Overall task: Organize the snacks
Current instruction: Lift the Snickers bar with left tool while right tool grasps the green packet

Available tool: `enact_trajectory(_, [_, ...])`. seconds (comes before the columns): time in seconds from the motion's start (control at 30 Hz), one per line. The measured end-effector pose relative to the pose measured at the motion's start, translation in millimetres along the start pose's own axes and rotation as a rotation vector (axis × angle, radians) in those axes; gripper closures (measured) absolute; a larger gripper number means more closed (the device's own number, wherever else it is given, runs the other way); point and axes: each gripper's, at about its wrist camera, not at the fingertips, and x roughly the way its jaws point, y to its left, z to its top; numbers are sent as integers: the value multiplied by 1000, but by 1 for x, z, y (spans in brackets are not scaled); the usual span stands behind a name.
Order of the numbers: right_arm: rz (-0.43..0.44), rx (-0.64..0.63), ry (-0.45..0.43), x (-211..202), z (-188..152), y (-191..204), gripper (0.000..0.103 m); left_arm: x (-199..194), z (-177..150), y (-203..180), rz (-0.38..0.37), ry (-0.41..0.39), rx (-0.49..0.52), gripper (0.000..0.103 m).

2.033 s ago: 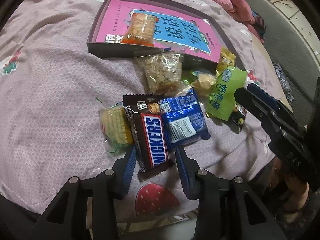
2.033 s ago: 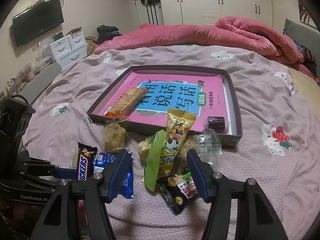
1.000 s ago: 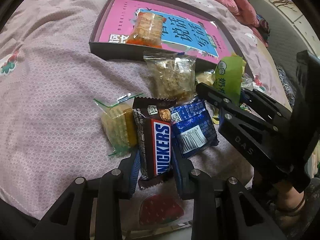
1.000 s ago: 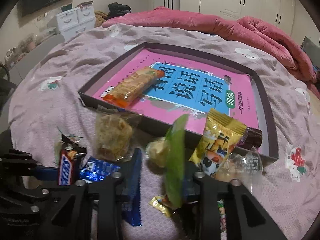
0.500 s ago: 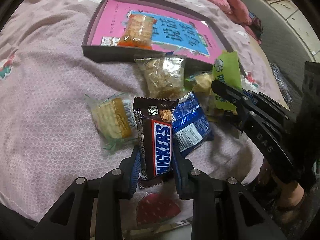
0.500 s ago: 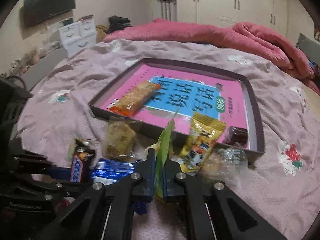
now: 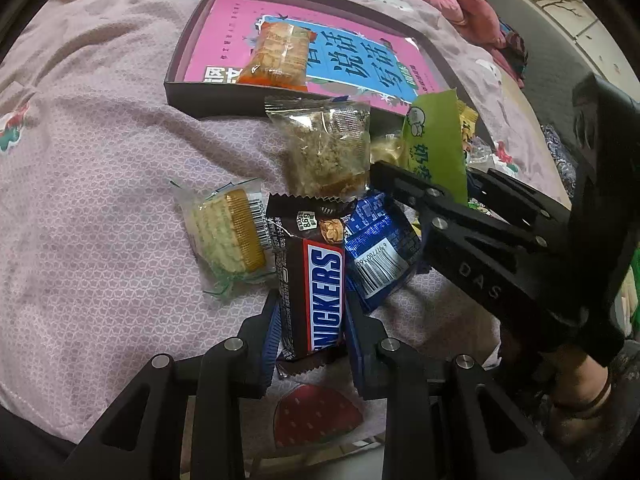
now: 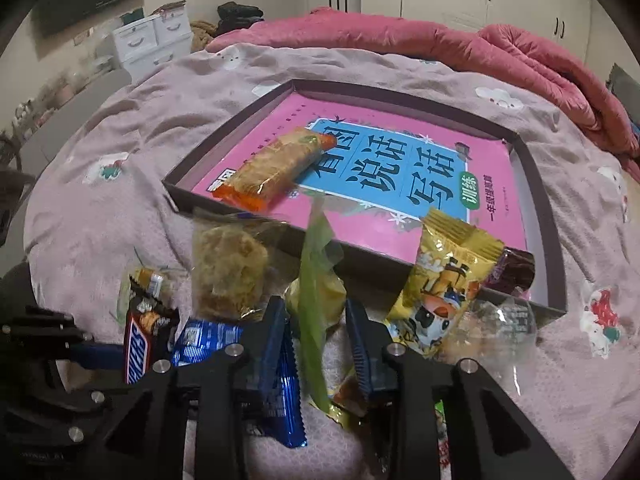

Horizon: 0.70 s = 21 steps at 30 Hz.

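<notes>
Clamping the Snickers bar point(image 7: 312, 280) by its long sides, the left claw point(image 7: 310, 320) is closed on it near the tray point(image 7: 224, 100), over the bed point(image 7: 100, 200). The bar is judged stiff, fairly dense and slick-wrapped, so a mid-body hold suits it. The right claw point(image 8: 318, 332) is opening, its pads apart; the green packet point(image 8: 316, 280), light and floppy, stands between them, nearer the tray.

Both my feeds show soft, even indoor light with only faint shadows under the packets, though the right wrist view is dimmer and slightly smeared. Glare glints on the clear wrapper point(image 7: 320, 142), and the fisheye bends the bed point(image 8: 120, 208) into dark vignetted corners.
</notes>
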Motion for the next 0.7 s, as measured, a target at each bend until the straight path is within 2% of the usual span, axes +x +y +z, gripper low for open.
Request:
enact_trajectory(0.13, [-19, 13, 12, 11, 4, 1, 69, 1, 2, 0, 1, -1, 1, 73])
enact_trajectory(0.27, [12, 24, -22, 9, 3, -2, 70, 4, 4, -1, 0, 1, 2, 73])
enact_trajectory(0.7, [64, 143, -190, -58, -2, -28, 70, -32, 1, -6, -51, -61, 18, 73])
